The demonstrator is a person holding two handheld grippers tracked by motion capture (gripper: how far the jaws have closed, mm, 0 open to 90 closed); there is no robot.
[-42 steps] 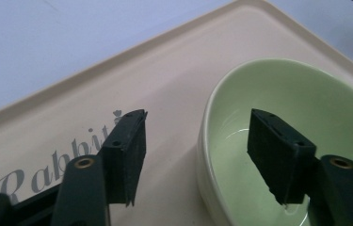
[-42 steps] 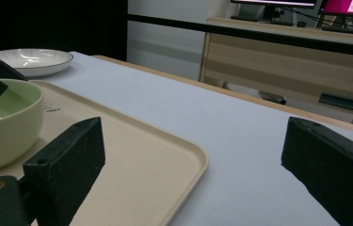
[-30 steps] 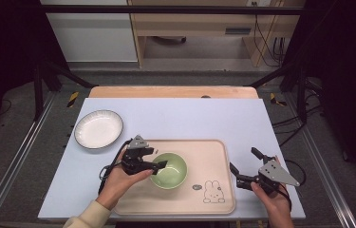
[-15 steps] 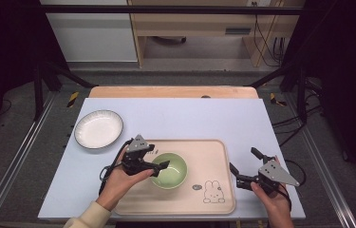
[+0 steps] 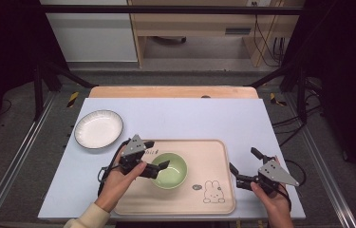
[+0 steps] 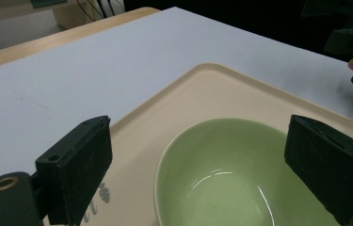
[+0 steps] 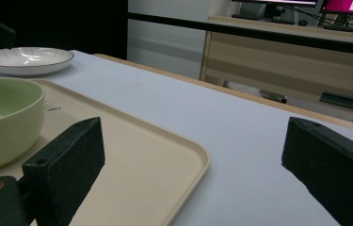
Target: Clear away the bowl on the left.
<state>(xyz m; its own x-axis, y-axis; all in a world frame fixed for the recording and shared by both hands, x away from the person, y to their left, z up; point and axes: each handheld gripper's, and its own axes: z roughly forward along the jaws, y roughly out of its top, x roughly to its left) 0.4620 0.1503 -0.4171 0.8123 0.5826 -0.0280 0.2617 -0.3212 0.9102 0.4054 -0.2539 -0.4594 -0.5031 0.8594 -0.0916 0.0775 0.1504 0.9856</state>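
Two grippers in my charge, neither holding anything. On the left gripper (image 5: 159, 160) I have the jaws spread wide, straddling the near rim of the green bowl (image 5: 170, 170), which stands upright on the beige tray (image 5: 213, 152) directly ahead of and between the pads; whether a pad touches the rim I cannot tell. On the right gripper (image 5: 243, 166) the jaws gape likewise, just off the tray's edge. I judge the grasp not yet made: closing, lifting and placing remain. A white plate (image 5: 98, 128) lies beyond the left gripper, well apart.
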